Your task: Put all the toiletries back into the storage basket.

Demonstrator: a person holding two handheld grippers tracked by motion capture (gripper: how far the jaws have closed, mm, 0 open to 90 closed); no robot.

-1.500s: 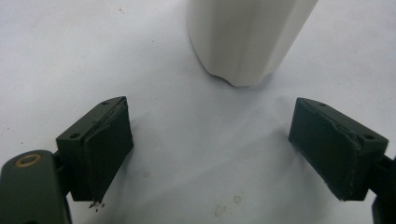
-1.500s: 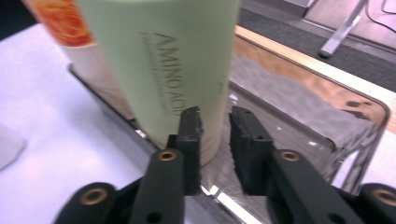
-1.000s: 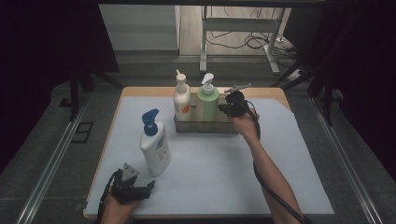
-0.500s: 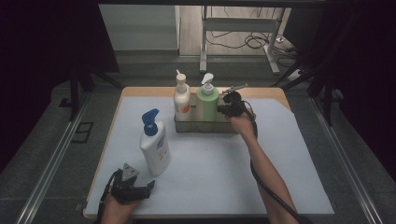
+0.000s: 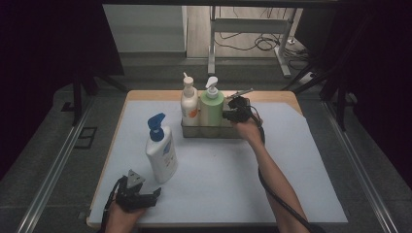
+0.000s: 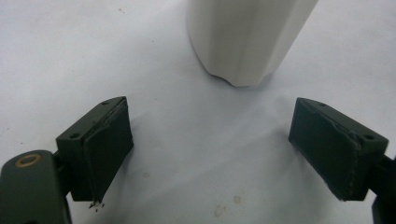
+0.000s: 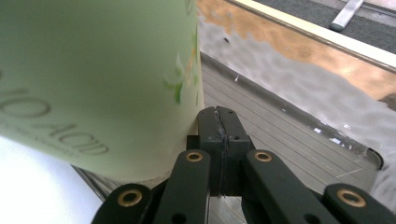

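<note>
Looking from the high view, the right tongs sit beside the green pump bottle in the metal tray, left tongs near the desk's front edge by a white bottle. Left gripper view: pads spread wide, nothing between, over smooth white covering. Right gripper view: pads pressed together, empty, just beside the glossy green bottle.

The left gripper is black, with a grey three-cornered plate on top. Its two fingers are blocky, dark grey-green, each faced with a flat dark pad and marked by small screw holes; one link carries a brass-ringed pivot. The right gripper has black linkage bars with brass-ringed pivots. A black cable trails along the bare forearm.
</note>
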